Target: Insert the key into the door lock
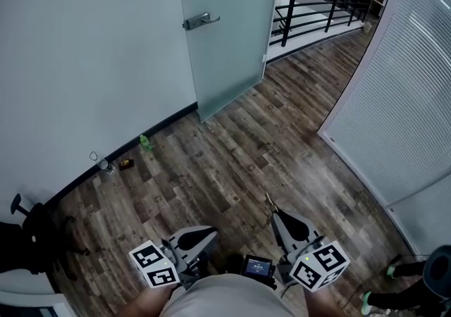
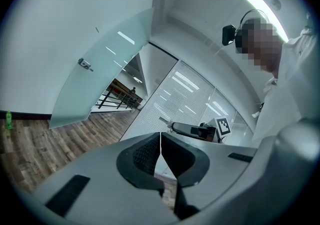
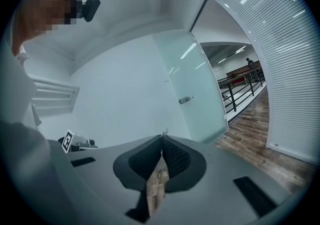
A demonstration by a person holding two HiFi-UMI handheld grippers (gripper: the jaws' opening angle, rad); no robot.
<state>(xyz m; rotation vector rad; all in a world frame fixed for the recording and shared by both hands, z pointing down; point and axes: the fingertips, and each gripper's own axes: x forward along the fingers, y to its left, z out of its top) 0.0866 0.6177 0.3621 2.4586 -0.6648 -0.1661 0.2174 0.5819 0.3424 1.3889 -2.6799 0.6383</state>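
- green bottle (image 1: 146, 142) stands at the left edge of the floor (image 1: 282, 132); contents not discernible.
- key (image 3: 164, 131): slim, metallic, tip protruding past the right gripper (image 3: 162, 139), whose jaws are clamped on it.
- door (image 1: 225, 41) with lever handle (image 1: 201, 22) lies well apart from the key.
- left gripper (image 2: 160, 136) points level, jaws together, nothing between.

you are pinching the small metal key (image 3: 160, 176) in your right gripper (image 1: 276, 214); its thin tip is sticking out past the jaws and pointing toward the frosted glass door (image 1: 225, 62). the door is standing well apart from it, with its silver lever handle (image 1: 201, 22) lying level.
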